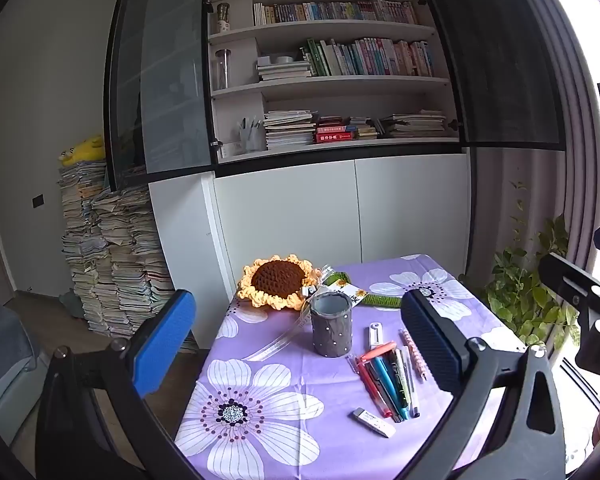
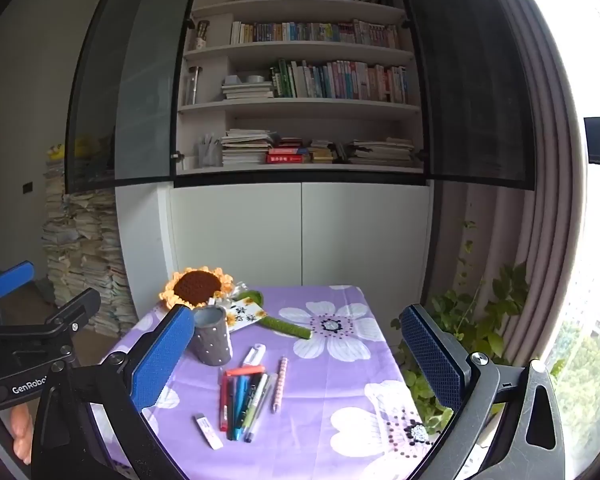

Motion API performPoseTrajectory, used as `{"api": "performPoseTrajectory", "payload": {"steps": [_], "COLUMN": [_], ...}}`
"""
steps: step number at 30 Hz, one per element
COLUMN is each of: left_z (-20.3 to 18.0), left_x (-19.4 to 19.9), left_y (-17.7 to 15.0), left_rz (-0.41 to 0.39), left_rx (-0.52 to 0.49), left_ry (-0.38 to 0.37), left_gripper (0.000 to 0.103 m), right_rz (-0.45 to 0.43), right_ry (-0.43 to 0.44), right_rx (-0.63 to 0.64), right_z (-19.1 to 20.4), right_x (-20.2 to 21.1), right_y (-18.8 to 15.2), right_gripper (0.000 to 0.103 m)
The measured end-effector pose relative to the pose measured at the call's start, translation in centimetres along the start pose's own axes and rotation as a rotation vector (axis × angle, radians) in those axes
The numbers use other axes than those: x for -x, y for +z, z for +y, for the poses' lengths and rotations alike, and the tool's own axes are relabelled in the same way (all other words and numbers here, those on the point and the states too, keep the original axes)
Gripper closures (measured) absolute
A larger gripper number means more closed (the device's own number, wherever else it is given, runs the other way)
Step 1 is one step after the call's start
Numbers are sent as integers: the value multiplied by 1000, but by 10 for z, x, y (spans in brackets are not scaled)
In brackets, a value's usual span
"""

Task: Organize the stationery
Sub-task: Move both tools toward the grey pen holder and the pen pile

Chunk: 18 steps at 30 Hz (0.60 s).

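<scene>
Worktop under lilac flower-print cloth (image 2: 340, 420).
Grey dotted cylindrical pen cup (image 2: 212, 338): upright, mouth clear, apparently ready to receive items.
Loose bundle of coloured pens (image 2: 242, 402): flat, just beside cup.
White eraser (image 2: 209, 431): near front edge.
Crocheted sunflower (image 2: 196, 288): behind cup, decorative.
Left tongs (image 1: 296, 340), right tongs (image 2: 296, 356): both spread wide, empty, held back from the worktop.

Only thing I can actually read is "GenRobo" in white on the black body of my left gripper (image 2: 28, 390), cut off at the end. The card (image 2: 246, 314) by the sunflower and the book spines (image 2: 316, 80) have print, too blurry to make out.
</scene>
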<state>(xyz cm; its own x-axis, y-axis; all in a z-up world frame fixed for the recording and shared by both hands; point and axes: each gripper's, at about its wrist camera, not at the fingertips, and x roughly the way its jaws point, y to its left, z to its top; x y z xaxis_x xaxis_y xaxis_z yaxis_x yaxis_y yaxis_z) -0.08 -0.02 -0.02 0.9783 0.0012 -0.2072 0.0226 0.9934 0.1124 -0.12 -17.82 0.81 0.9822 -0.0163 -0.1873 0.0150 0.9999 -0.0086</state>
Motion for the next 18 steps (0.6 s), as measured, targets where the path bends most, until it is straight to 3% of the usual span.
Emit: {"api": "performPoseTrajectory", "payload": {"steps": [18], "left_z": [-3], "left_x": [-15], "left_y": [-1], "left_rz": [68], "left_rx": [-18], "left_ry": [-16], "left_gripper": [1], "right_rz": [52], "right_ry": [38], "right_rx": [-33], "right_z": [0], "right_x": [-16], "right_y": [-6], "right_gripper": [0]}}
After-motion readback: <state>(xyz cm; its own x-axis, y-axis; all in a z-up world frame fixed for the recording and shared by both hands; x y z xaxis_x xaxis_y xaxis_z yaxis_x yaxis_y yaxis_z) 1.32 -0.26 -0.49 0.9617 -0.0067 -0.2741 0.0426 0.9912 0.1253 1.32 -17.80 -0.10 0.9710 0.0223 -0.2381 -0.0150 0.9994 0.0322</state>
